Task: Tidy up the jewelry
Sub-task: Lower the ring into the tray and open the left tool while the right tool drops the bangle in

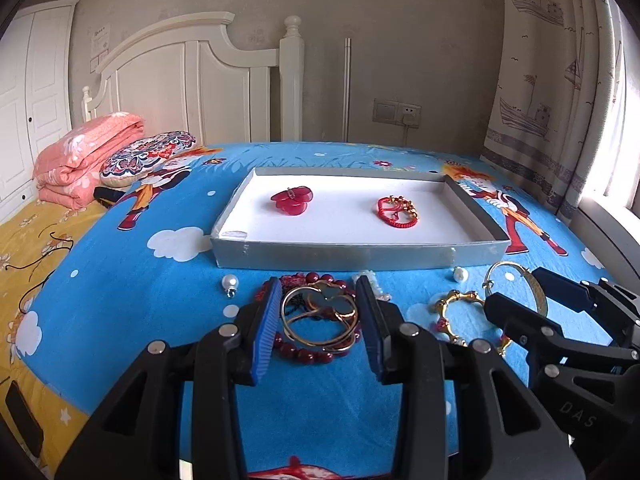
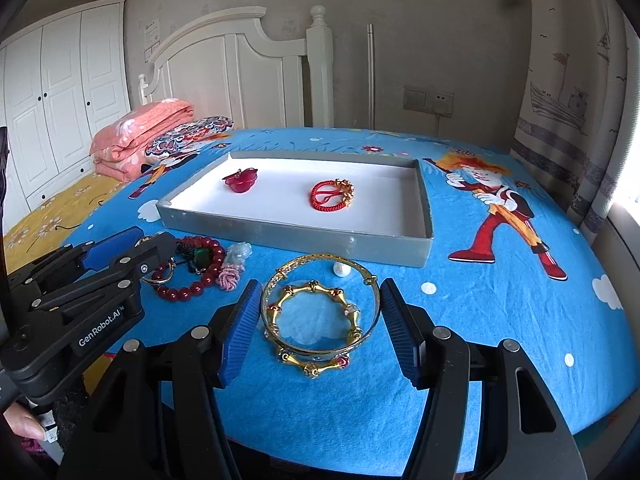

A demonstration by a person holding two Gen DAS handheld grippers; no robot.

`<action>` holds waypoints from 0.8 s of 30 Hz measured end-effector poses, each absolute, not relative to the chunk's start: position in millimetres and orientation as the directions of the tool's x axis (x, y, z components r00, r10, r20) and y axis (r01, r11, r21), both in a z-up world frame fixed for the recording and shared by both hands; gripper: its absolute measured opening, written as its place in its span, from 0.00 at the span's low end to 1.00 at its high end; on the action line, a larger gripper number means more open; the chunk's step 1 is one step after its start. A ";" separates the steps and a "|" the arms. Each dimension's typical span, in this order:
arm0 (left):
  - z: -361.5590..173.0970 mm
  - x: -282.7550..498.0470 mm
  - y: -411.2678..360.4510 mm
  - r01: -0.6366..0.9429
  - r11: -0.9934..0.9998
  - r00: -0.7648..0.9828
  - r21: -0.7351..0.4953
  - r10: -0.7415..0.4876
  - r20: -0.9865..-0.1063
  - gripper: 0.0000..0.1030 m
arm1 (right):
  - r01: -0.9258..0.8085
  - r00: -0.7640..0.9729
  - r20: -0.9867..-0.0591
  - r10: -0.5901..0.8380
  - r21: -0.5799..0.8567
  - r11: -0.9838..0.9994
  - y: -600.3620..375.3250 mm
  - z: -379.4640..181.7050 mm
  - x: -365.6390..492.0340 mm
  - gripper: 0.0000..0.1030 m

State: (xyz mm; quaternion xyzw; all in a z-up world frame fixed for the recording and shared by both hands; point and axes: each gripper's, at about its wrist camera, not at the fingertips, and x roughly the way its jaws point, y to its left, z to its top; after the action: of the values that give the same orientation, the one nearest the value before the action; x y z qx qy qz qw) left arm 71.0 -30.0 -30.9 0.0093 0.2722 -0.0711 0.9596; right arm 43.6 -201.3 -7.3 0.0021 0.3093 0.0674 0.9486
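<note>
My left tongs (image 1: 318,322) hang released over a tangled heap just in front of the grey tray (image 1: 360,258): dark red beads (image 1: 308,354), thin gold rings (image 1: 320,320) and something dark I cannot make out, half hidden by my blue pads (image 1: 266,328). My right tongs (image 2: 318,326) stand wide and clasp nothing, straddling a thin gold bangle (image 2: 320,304) lying over a knobbly gold bracelet (image 2: 316,328), also in front of the tray. Inside the tray lie a red flower piece (image 2: 241,180) and a red cord bracelet (image 2: 332,196), well apart, with bare white floor between. A pearl (image 2: 340,270) sits near the tray's front wall. The bed's (image 2: 500,320) blue sheet curves away behind the tray.
</note>
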 end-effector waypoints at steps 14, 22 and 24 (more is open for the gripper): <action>-16.6 99.7 -17.0 0.110 0.994 0.852 -0.010 -0.100 -0.514 0.36 | -0.116 0.826 -0.554 0.105 0.014 0.993 -187.1 3.9 69.5 0.56; 1.0 147.1 -19.8 0.118 0.993 0.843 -0.017 -0.109 -0.527 0.36 | -0.109 0.837 -0.540 0.089 -0.005 0.994 -190.5 19.0 105.0 0.56; 2.4 157.3 -20.9 0.120 0.993 0.839 -0.018 -0.111 -0.532 0.36 | -0.112 0.834 -0.544 0.090 -0.007 0.994 -190.3 21.6 116.1 0.56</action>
State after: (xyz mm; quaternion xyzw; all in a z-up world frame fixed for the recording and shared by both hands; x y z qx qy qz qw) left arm 157.3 -20.9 2.4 0.0079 0.2771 -0.0604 0.9589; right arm 116.1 -190.3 21.6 -0.0194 0.2830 0.0527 0.9575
